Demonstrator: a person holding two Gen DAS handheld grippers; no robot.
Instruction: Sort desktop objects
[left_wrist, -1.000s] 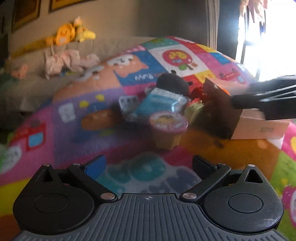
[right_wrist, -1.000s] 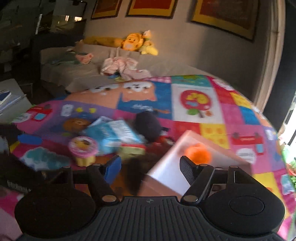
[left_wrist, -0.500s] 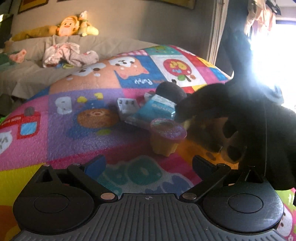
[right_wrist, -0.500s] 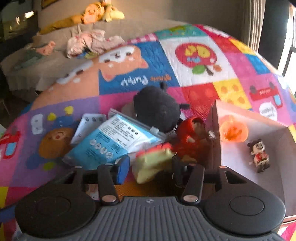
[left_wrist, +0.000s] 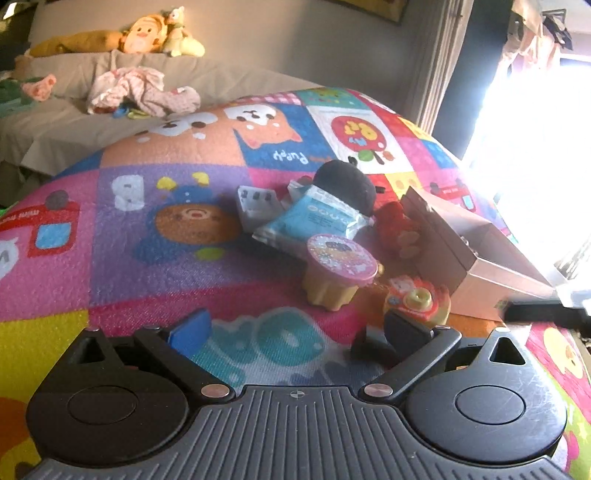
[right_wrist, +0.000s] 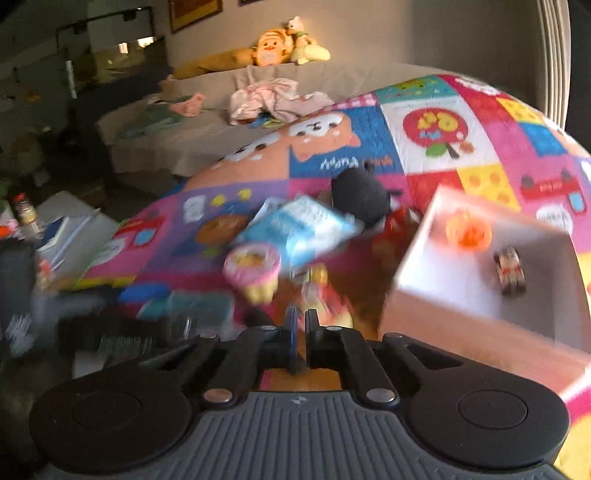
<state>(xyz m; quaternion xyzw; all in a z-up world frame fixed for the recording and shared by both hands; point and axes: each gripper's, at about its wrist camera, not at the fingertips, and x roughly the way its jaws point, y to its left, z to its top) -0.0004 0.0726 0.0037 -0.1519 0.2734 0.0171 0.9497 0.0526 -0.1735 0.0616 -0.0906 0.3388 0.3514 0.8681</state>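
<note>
Nearby: round foil-lidded cup (left_wrist: 341, 254), fuzzy black plush (left_wrist: 347, 184) (dome-shaped).

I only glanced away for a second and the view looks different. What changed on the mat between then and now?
The right gripper closed: its jaws stood wide a second ago and are now shut, with nothing visibly between them. The small orange toy camera, between its fingers half a second ago, now lies on the mat beside the pudding cup. The left gripper stayed open and empty. The box and blue packet stayed put.
</note>
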